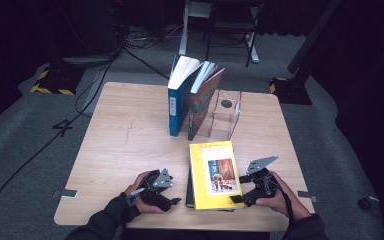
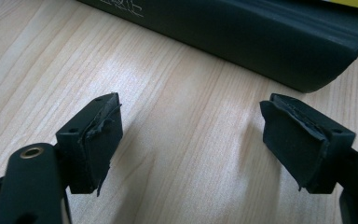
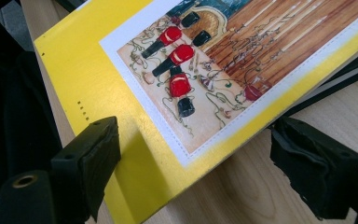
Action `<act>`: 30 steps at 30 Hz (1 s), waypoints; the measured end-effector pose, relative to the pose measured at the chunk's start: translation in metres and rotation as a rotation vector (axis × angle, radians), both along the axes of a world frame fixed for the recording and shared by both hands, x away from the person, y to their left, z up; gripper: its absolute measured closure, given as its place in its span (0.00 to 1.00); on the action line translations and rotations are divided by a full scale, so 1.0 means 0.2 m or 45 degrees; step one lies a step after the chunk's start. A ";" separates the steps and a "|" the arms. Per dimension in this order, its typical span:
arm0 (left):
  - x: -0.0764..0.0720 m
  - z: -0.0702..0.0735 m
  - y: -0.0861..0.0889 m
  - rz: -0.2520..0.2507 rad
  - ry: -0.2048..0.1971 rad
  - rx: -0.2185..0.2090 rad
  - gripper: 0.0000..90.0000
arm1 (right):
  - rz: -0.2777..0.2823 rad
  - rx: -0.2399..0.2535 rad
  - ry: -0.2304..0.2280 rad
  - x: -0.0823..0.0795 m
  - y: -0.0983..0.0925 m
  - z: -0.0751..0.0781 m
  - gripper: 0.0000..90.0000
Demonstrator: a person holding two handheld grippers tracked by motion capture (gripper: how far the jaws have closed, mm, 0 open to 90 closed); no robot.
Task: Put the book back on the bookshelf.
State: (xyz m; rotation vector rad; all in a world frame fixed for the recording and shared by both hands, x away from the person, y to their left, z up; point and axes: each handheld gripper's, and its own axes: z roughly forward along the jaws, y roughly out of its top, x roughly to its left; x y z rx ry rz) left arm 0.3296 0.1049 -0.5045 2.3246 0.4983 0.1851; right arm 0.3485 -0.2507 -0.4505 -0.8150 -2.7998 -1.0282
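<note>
High view: two books (image 1: 196, 95) already stand upright against a clear bookend (image 1: 225, 115). My right gripper (image 1: 237, 199), jaws spread, straddles the near corner of the yellow book (image 1: 215, 175), probably not yet gripping. My left gripper (image 1: 174, 201) waits open beside a dark book (image 2: 242, 37) underneath.

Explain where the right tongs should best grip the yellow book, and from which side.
Grip the yellow book at its near right corner, coming in from the right: it lies flat on a dark book, so that edge overhangs and one jaw can probably slip underneath.
</note>
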 end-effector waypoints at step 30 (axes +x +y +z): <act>0.54 0.08 -0.04 0.162 -0.035 -0.112 0.62 | 0.046 0.190 -0.034 0.22 0.15 0.03 0.58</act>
